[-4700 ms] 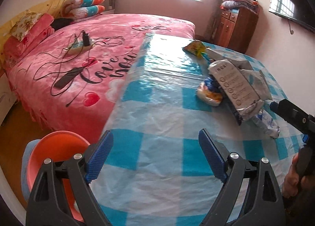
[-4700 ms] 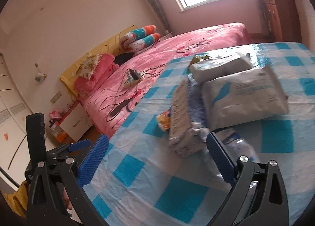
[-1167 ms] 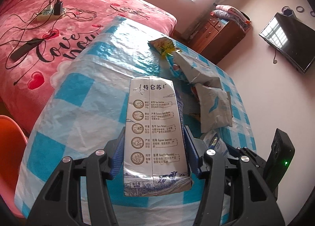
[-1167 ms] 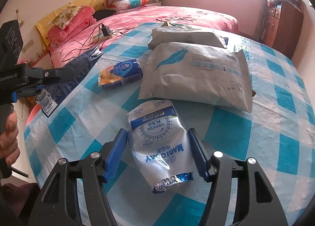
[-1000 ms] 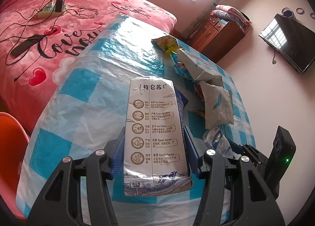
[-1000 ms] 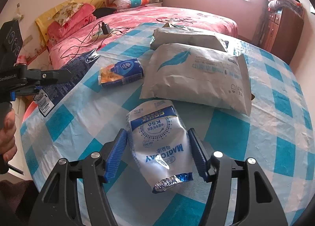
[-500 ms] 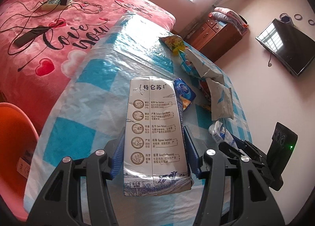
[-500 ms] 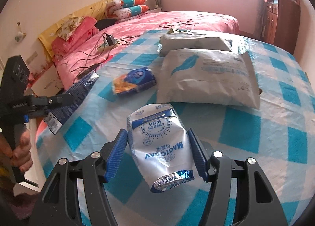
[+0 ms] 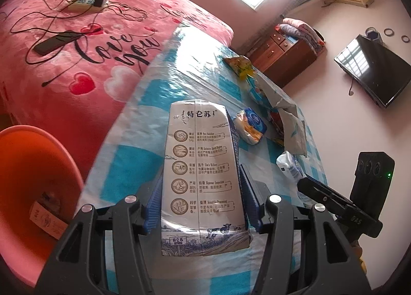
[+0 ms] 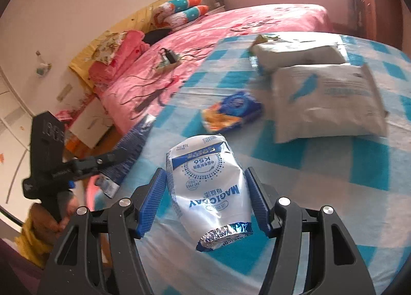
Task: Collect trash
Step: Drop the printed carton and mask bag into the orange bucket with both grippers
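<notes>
Flattened milk carton is pinched between the blue pads of the left gripper, jaws roughly half closed on it, held up off the blue-checked table. Right gripper is the same deal, squeezing a crumpled white-and-blue milk pouch above the tablecloth. Still on the table: a small blue-and-orange snack pack at about 1 o'clock from the pouch, and a grey mailer bag further right. An orange bin sits at 9 o'clock of the carton, down beside the table.
</notes>
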The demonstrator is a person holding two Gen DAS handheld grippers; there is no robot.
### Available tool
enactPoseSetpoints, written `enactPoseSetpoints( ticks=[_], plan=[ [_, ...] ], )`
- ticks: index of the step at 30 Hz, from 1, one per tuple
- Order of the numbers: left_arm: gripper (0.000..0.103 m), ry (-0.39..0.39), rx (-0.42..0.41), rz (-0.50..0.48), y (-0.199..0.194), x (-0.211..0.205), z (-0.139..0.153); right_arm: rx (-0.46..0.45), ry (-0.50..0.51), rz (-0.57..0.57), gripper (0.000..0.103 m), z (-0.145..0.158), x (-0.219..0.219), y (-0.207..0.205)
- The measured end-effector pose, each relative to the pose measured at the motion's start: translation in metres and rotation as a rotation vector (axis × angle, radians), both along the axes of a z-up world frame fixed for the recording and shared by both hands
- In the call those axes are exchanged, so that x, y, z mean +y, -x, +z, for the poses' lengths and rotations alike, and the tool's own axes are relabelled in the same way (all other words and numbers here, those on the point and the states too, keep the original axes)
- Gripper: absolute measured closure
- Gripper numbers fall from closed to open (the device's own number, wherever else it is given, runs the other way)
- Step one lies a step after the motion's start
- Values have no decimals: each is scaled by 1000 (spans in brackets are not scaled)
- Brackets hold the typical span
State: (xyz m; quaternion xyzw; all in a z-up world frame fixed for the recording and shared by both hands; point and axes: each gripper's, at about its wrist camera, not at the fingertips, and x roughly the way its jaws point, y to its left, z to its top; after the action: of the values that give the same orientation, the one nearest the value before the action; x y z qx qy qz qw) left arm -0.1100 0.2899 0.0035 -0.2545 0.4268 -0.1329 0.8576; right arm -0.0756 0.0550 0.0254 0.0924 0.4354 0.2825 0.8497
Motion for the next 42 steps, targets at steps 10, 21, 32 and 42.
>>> enactPoseSetpoints(
  ticks=[10,21,32,42],
  plan=[
    [47,3,-14,98,24,52,4,44,-67,157,40,11,83,-6],
    [47,-41,51,274,63,133,-18,80,-86,348,40,13,185,-5],
    [28,-98,190,446,89,185,-60,147,-103,362,13,-6,243,-13],
    [26,-174,147,422,80,171,-44,31,-53,211,13,6,184,-8]
  ],
)
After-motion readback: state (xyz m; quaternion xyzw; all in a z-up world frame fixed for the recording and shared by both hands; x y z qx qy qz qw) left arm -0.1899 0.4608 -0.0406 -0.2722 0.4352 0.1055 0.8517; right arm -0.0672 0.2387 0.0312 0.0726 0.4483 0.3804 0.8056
